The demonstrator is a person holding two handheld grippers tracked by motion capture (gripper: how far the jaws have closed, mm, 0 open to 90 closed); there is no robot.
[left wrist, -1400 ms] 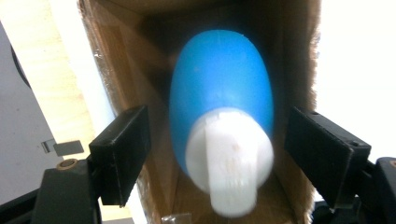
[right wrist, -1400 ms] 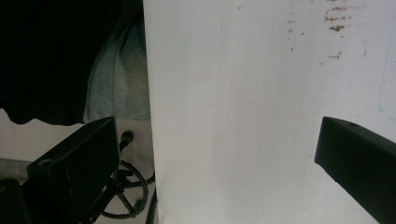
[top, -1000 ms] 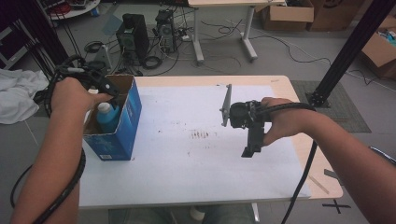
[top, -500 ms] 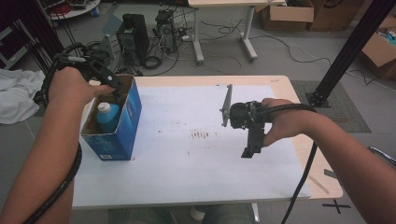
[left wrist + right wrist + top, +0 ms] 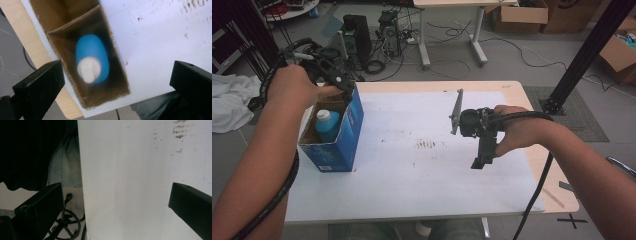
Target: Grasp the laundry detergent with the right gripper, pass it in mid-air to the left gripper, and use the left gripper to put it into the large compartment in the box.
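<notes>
With the blue plastic bottle with the white cap [image 5: 92, 60] standing released in the open blue cardboard box [image 5: 352, 131] directly below your left claw [image 5: 115, 85], whose jaws have just opened and gape empty, lift straight up clear of the box walls.

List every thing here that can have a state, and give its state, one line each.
Box: upright on the table, top open, the bottle inside.
Bottle: upright in the box, white cap on, not held.
Left claw: open above the box, jaws just opened, nothing between them.
Right claw: open, empty, over the table.
</notes>
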